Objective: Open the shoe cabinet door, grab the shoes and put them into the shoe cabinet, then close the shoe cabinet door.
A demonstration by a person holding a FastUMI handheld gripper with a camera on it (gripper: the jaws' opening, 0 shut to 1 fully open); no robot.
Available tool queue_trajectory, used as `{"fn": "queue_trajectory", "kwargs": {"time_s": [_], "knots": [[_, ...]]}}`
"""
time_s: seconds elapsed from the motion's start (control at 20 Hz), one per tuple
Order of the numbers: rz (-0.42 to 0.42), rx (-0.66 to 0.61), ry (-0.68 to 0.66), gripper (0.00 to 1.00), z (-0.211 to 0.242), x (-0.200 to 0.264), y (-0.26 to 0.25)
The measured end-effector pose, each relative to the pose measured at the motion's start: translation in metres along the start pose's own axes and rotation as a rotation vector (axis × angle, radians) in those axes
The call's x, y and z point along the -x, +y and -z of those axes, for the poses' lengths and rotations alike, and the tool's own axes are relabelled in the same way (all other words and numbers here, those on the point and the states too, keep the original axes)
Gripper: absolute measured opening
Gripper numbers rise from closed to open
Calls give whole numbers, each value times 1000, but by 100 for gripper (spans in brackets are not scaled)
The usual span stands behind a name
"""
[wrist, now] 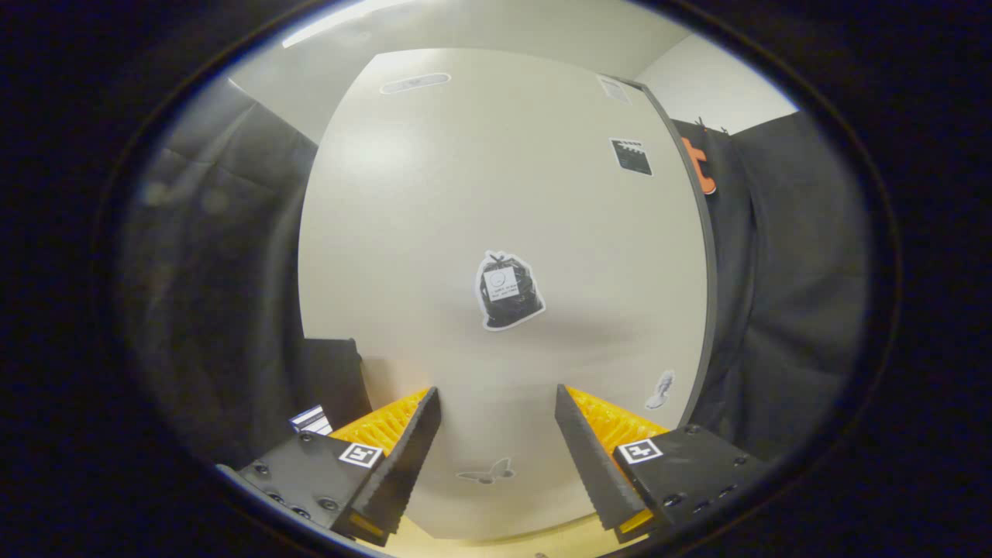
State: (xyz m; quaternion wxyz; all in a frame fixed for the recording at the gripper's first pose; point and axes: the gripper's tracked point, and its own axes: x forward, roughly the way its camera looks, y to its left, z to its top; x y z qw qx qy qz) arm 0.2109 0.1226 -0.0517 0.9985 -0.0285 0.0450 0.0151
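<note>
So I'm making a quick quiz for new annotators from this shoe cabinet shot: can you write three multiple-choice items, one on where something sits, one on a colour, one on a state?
1. Where is the black bag sticker?
A. On the cabinet door, beyond the fingers
B. On the dark cloth
C. Pinched between the fingers

2. What colour are the ridged parts on the outer side of each finger?
A. Green
B. Orange
C. White

3. What state is the gripper in?
A. Shut on a shoe
B. Shut on the door's edge
C. Open, holding nothing

Answers:
1. A: the sticker lies flat on the pale shoe cabinet door, ahead of the fingertips.
2. B: the ridged parts beside both black fingers are bright orange.
3. C: the fingers stand wide apart, with bare door and a faint butterfly sticker showing through the gap.
</note>
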Motion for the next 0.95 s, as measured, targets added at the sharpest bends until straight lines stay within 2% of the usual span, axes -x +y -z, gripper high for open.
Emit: {"fn": "queue_trajectory", "kwargs": {"time_s": [0.15,0.4,0.95], "knots": [[13,42,-3,91,1,-19,8],[19,28,-3,91,2,-34,7],[6,51,14,91,11,-41,7]]}}
